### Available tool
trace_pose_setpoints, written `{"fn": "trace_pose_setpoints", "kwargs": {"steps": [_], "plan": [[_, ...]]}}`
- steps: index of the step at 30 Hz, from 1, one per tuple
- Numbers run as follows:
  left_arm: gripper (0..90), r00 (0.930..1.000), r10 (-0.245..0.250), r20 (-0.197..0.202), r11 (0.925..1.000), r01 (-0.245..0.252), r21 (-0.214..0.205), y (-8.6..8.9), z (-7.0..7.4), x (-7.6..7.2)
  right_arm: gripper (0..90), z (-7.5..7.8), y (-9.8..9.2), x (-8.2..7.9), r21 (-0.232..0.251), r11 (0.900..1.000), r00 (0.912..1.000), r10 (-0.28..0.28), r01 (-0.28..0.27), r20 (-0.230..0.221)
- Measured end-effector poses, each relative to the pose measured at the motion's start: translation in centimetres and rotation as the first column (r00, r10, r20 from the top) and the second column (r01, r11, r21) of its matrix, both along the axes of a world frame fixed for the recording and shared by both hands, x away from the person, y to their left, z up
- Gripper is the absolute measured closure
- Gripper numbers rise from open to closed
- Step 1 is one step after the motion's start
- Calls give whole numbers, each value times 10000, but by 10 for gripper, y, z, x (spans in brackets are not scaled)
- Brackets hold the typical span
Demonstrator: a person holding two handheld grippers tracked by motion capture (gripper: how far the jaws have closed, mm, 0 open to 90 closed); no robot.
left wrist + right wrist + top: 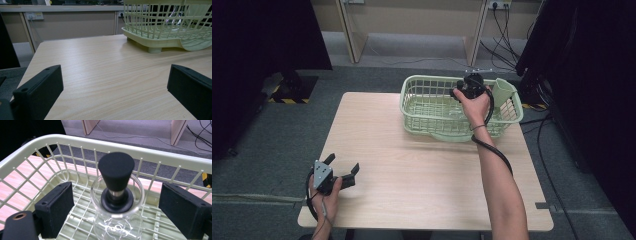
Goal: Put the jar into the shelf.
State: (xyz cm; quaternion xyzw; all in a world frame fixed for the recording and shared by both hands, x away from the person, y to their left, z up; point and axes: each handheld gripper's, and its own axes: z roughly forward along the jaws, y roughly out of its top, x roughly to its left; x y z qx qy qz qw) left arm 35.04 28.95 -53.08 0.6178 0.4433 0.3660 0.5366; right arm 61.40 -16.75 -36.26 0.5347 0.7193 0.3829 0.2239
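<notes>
With the right gripper [113, 202] spread around the glass bottle's black stopper [116, 173] inside the green basket [155, 160], it should lift straight up, grazing nothing.

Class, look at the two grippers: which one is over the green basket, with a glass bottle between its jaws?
The right gripper, over the green basket, jaws open around the black-stoppered glass bottle; the left gripper sits over bare table.

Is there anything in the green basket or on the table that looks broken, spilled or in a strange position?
Nothing stands out. The clear glass bottle with its black stopper stands upright inside the green basket, between the open jaws of the right hand-held gripper. No spill or damage shows on the table.
</notes>
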Motion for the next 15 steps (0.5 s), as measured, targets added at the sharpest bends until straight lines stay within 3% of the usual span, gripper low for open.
{"fn": "trace_pose_setpoints", "kwargs": {"steps": [15], "plan": [[0,10000,13,17,10000,-13,22,0,0,0,110,7,-2,-19,183,9998,9996,65,-70,270]]}}
